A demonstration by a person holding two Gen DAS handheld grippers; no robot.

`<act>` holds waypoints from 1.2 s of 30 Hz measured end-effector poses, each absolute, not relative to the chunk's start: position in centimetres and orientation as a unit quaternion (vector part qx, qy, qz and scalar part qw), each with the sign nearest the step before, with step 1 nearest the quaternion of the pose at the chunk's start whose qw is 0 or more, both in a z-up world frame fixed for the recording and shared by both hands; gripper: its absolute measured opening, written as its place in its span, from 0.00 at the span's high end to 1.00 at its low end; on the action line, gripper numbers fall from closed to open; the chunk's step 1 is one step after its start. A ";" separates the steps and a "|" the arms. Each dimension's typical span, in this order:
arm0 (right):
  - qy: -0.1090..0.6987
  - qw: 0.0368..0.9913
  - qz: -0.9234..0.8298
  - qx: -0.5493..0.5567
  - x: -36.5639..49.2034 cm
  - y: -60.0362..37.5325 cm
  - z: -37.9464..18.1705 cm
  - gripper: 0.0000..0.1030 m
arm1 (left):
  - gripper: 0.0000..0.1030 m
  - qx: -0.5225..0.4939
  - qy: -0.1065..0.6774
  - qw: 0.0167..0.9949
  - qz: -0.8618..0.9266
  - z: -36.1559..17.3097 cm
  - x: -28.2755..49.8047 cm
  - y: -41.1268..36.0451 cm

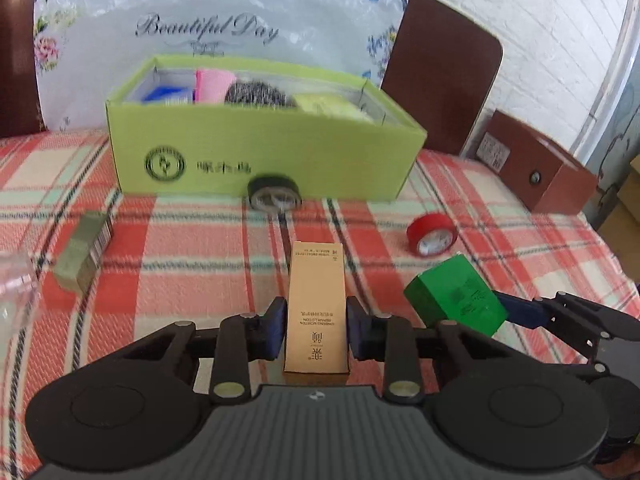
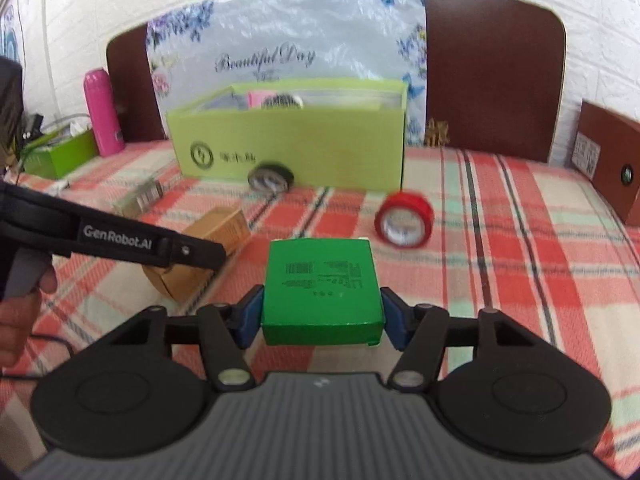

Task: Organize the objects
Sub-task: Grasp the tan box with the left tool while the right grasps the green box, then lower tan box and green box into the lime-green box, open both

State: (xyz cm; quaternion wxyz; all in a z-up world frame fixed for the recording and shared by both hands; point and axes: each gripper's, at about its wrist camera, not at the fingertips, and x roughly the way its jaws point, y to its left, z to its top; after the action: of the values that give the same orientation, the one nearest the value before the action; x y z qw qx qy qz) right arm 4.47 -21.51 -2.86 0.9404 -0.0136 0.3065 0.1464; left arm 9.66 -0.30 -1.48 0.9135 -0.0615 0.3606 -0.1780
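Left wrist view: left tongs [image 1: 316,326] clenched on a tall tan carton [image 1: 316,312], blue pads flat against its two long sides. The same carton in the right wrist view [image 2: 200,258] lies partly behind the left tool's black arm, and a bare hand [image 2: 18,320] shows at the frame's left edge. Right tongs [image 2: 322,316] grasp a green box [image 2: 322,284], barcode face up; the left view catches that box [image 1: 456,300] from the side, tilted. Only the left view looks into the lime-green cardboard box [image 1: 264,156]: pink item, steel scourer [image 1: 258,94], blue and yellow packs. Only the right view shows a pink flask [image 2: 102,112] and a small green tray [image 2: 60,158] far left. Both show black tape [image 1: 275,194] touching the box's front wall, red tape [image 1: 432,234] apart to the right, and a grey-green pack [image 1: 82,252] left. Surface: red, white and mint plaid cloth [image 1: 192,248]. Behind: floral "Beautiful Day" bag [image 1: 208,28], dark brown headboard panels [image 2: 492,64], white brick wall [image 2: 600,32].
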 end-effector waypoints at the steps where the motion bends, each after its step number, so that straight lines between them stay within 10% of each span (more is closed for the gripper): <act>1: 0.296 0.944 0.149 -0.014 4.8 -21.4 -2.2 0.42 | 0.69 -0.065 0.354 0.916 -0.180 -0.8 9.9 -0.2; 30: 0.204 0.975 0.082 -0.046 25.3 -19.4 1.7 0.42 | 0.69 -0.100 0.295 0.937 -0.156 6.1 29.4 -2.2; 33: 0.209 0.971 0.088 -0.075 26.6 -18.5 0.4 0.38 | 0.29 -0.089 0.298 0.939 -0.145 5.1 29.7 -2.1; 36: 0.197 0.972 0.081 -0.102 25.8 -18.2 -0.4 0.17 | 0.26 -0.089 0.273 0.948 -0.141 4.6 28.3 -1.4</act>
State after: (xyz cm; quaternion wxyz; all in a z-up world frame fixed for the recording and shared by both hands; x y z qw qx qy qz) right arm 25.84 -18.19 -0.43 0.9718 -0.1016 0.1966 0.0811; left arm 28.29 -1.37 4.61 0.9475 -0.0892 0.2727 -0.1410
